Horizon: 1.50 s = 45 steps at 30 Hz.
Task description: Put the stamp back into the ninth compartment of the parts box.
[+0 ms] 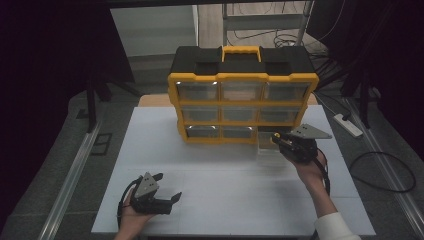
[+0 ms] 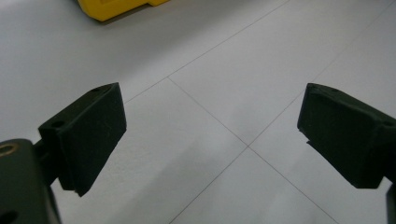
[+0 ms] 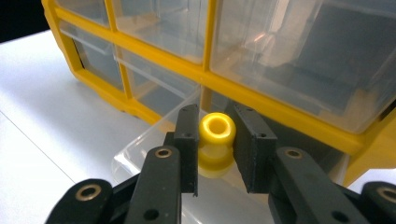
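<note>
A yellow and black organizer cabinet point(image 1: 242, 95) with clear drawers stands at the back of the white table point(image 1: 225, 200). Its bottom right drawer point(image 1: 267, 149) is pulled out towards me. My right gripper point(image 1: 276, 138) hangs over that drawer, shut on a small yellow spool point(image 3: 216, 130) that sits upright between the jaws, just above the clear drawer point(image 3: 140, 154). The cabinet's yellow frame point(image 3: 280, 100) rises right behind it. My left gripper point(image 1: 167, 186) rests at the front left of the table, open, with bare tabletop between its fingers point(image 2: 88, 135).
A white power strip point(image 1: 348, 125) and a looped cable point(image 1: 382, 170) lie on the floor to the right. A metal rail point(image 1: 70, 175) runs along the floor on the left. A corner of the cabinet point(image 2: 112, 7) shows beyond the left gripper.
</note>
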Tool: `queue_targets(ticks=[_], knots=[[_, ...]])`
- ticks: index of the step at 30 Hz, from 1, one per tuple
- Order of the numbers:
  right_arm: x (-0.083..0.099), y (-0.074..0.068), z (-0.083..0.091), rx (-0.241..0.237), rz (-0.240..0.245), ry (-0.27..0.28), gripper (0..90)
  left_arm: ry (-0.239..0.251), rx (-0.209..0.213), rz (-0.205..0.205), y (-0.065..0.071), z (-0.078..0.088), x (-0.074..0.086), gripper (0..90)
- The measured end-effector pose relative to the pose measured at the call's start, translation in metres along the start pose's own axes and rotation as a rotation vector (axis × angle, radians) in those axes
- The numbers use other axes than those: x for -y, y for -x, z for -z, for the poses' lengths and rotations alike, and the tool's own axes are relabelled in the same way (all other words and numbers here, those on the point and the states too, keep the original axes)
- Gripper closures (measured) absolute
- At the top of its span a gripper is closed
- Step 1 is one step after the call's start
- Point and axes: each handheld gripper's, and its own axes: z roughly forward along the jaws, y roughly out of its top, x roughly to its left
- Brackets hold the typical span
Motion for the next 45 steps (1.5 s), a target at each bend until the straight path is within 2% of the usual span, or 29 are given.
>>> queue_targets(ticks=[7,14,15,16,17,18,19,23,35,45], knots=[[0.007,-0.001,-0.008,-0.001,0.006,-0.047,72.2,-0.004,0.001,-0.001,0.000,0.000,0.000,8.1],[0.007,-0.001,-0.008,-0.005,0.005,-0.040,69.7,-0.006,0.005,-0.003,0.000,0.000,0.000,8.1],[0.006,-0.001,-0.007,-0.008,0.006,-0.038,66.1,-0.006,0.005,-0.003,0.000,0.000,0.000,8.1],[0.006,-0.001,-0.007,-0.008,0.006,-0.038,66.1,-0.006,0.004,-0.002,0.000,0.000,0.000,8.1],[0.006,-0.001,-0.007,-0.010,0.001,-0.031,58.9,-0.005,0.004,-0.002,0.000,0.000,0.000,8.1],[0.005,-0.001,-0.006,-0.007,-0.011,-0.016,45.9,-0.005,0.004,-0.001,0.000,0.000,0.000,8.1],[0.005,-0.001,-0.006,-0.007,-0.011,-0.016,45.9,-0.004,0.002,-0.001,0.000,0.000,0.000,8.1],[0.004,-0.002,-0.006,-0.017,-0.023,0.004,36.1,-0.005,0.005,-0.002,0.000,0.000,0.000,8.1],[0.002,-0.007,-0.002,-0.060,-0.028,0.015,32.0,-0.002,0.004,-0.002,0.000,0.000,0.000,8.1],[0.001,-0.018,0.011,-0.141,-0.023,0.045,29.0,-0.001,0.007,-0.002,-0.001,0.000,0.000,8.1]])
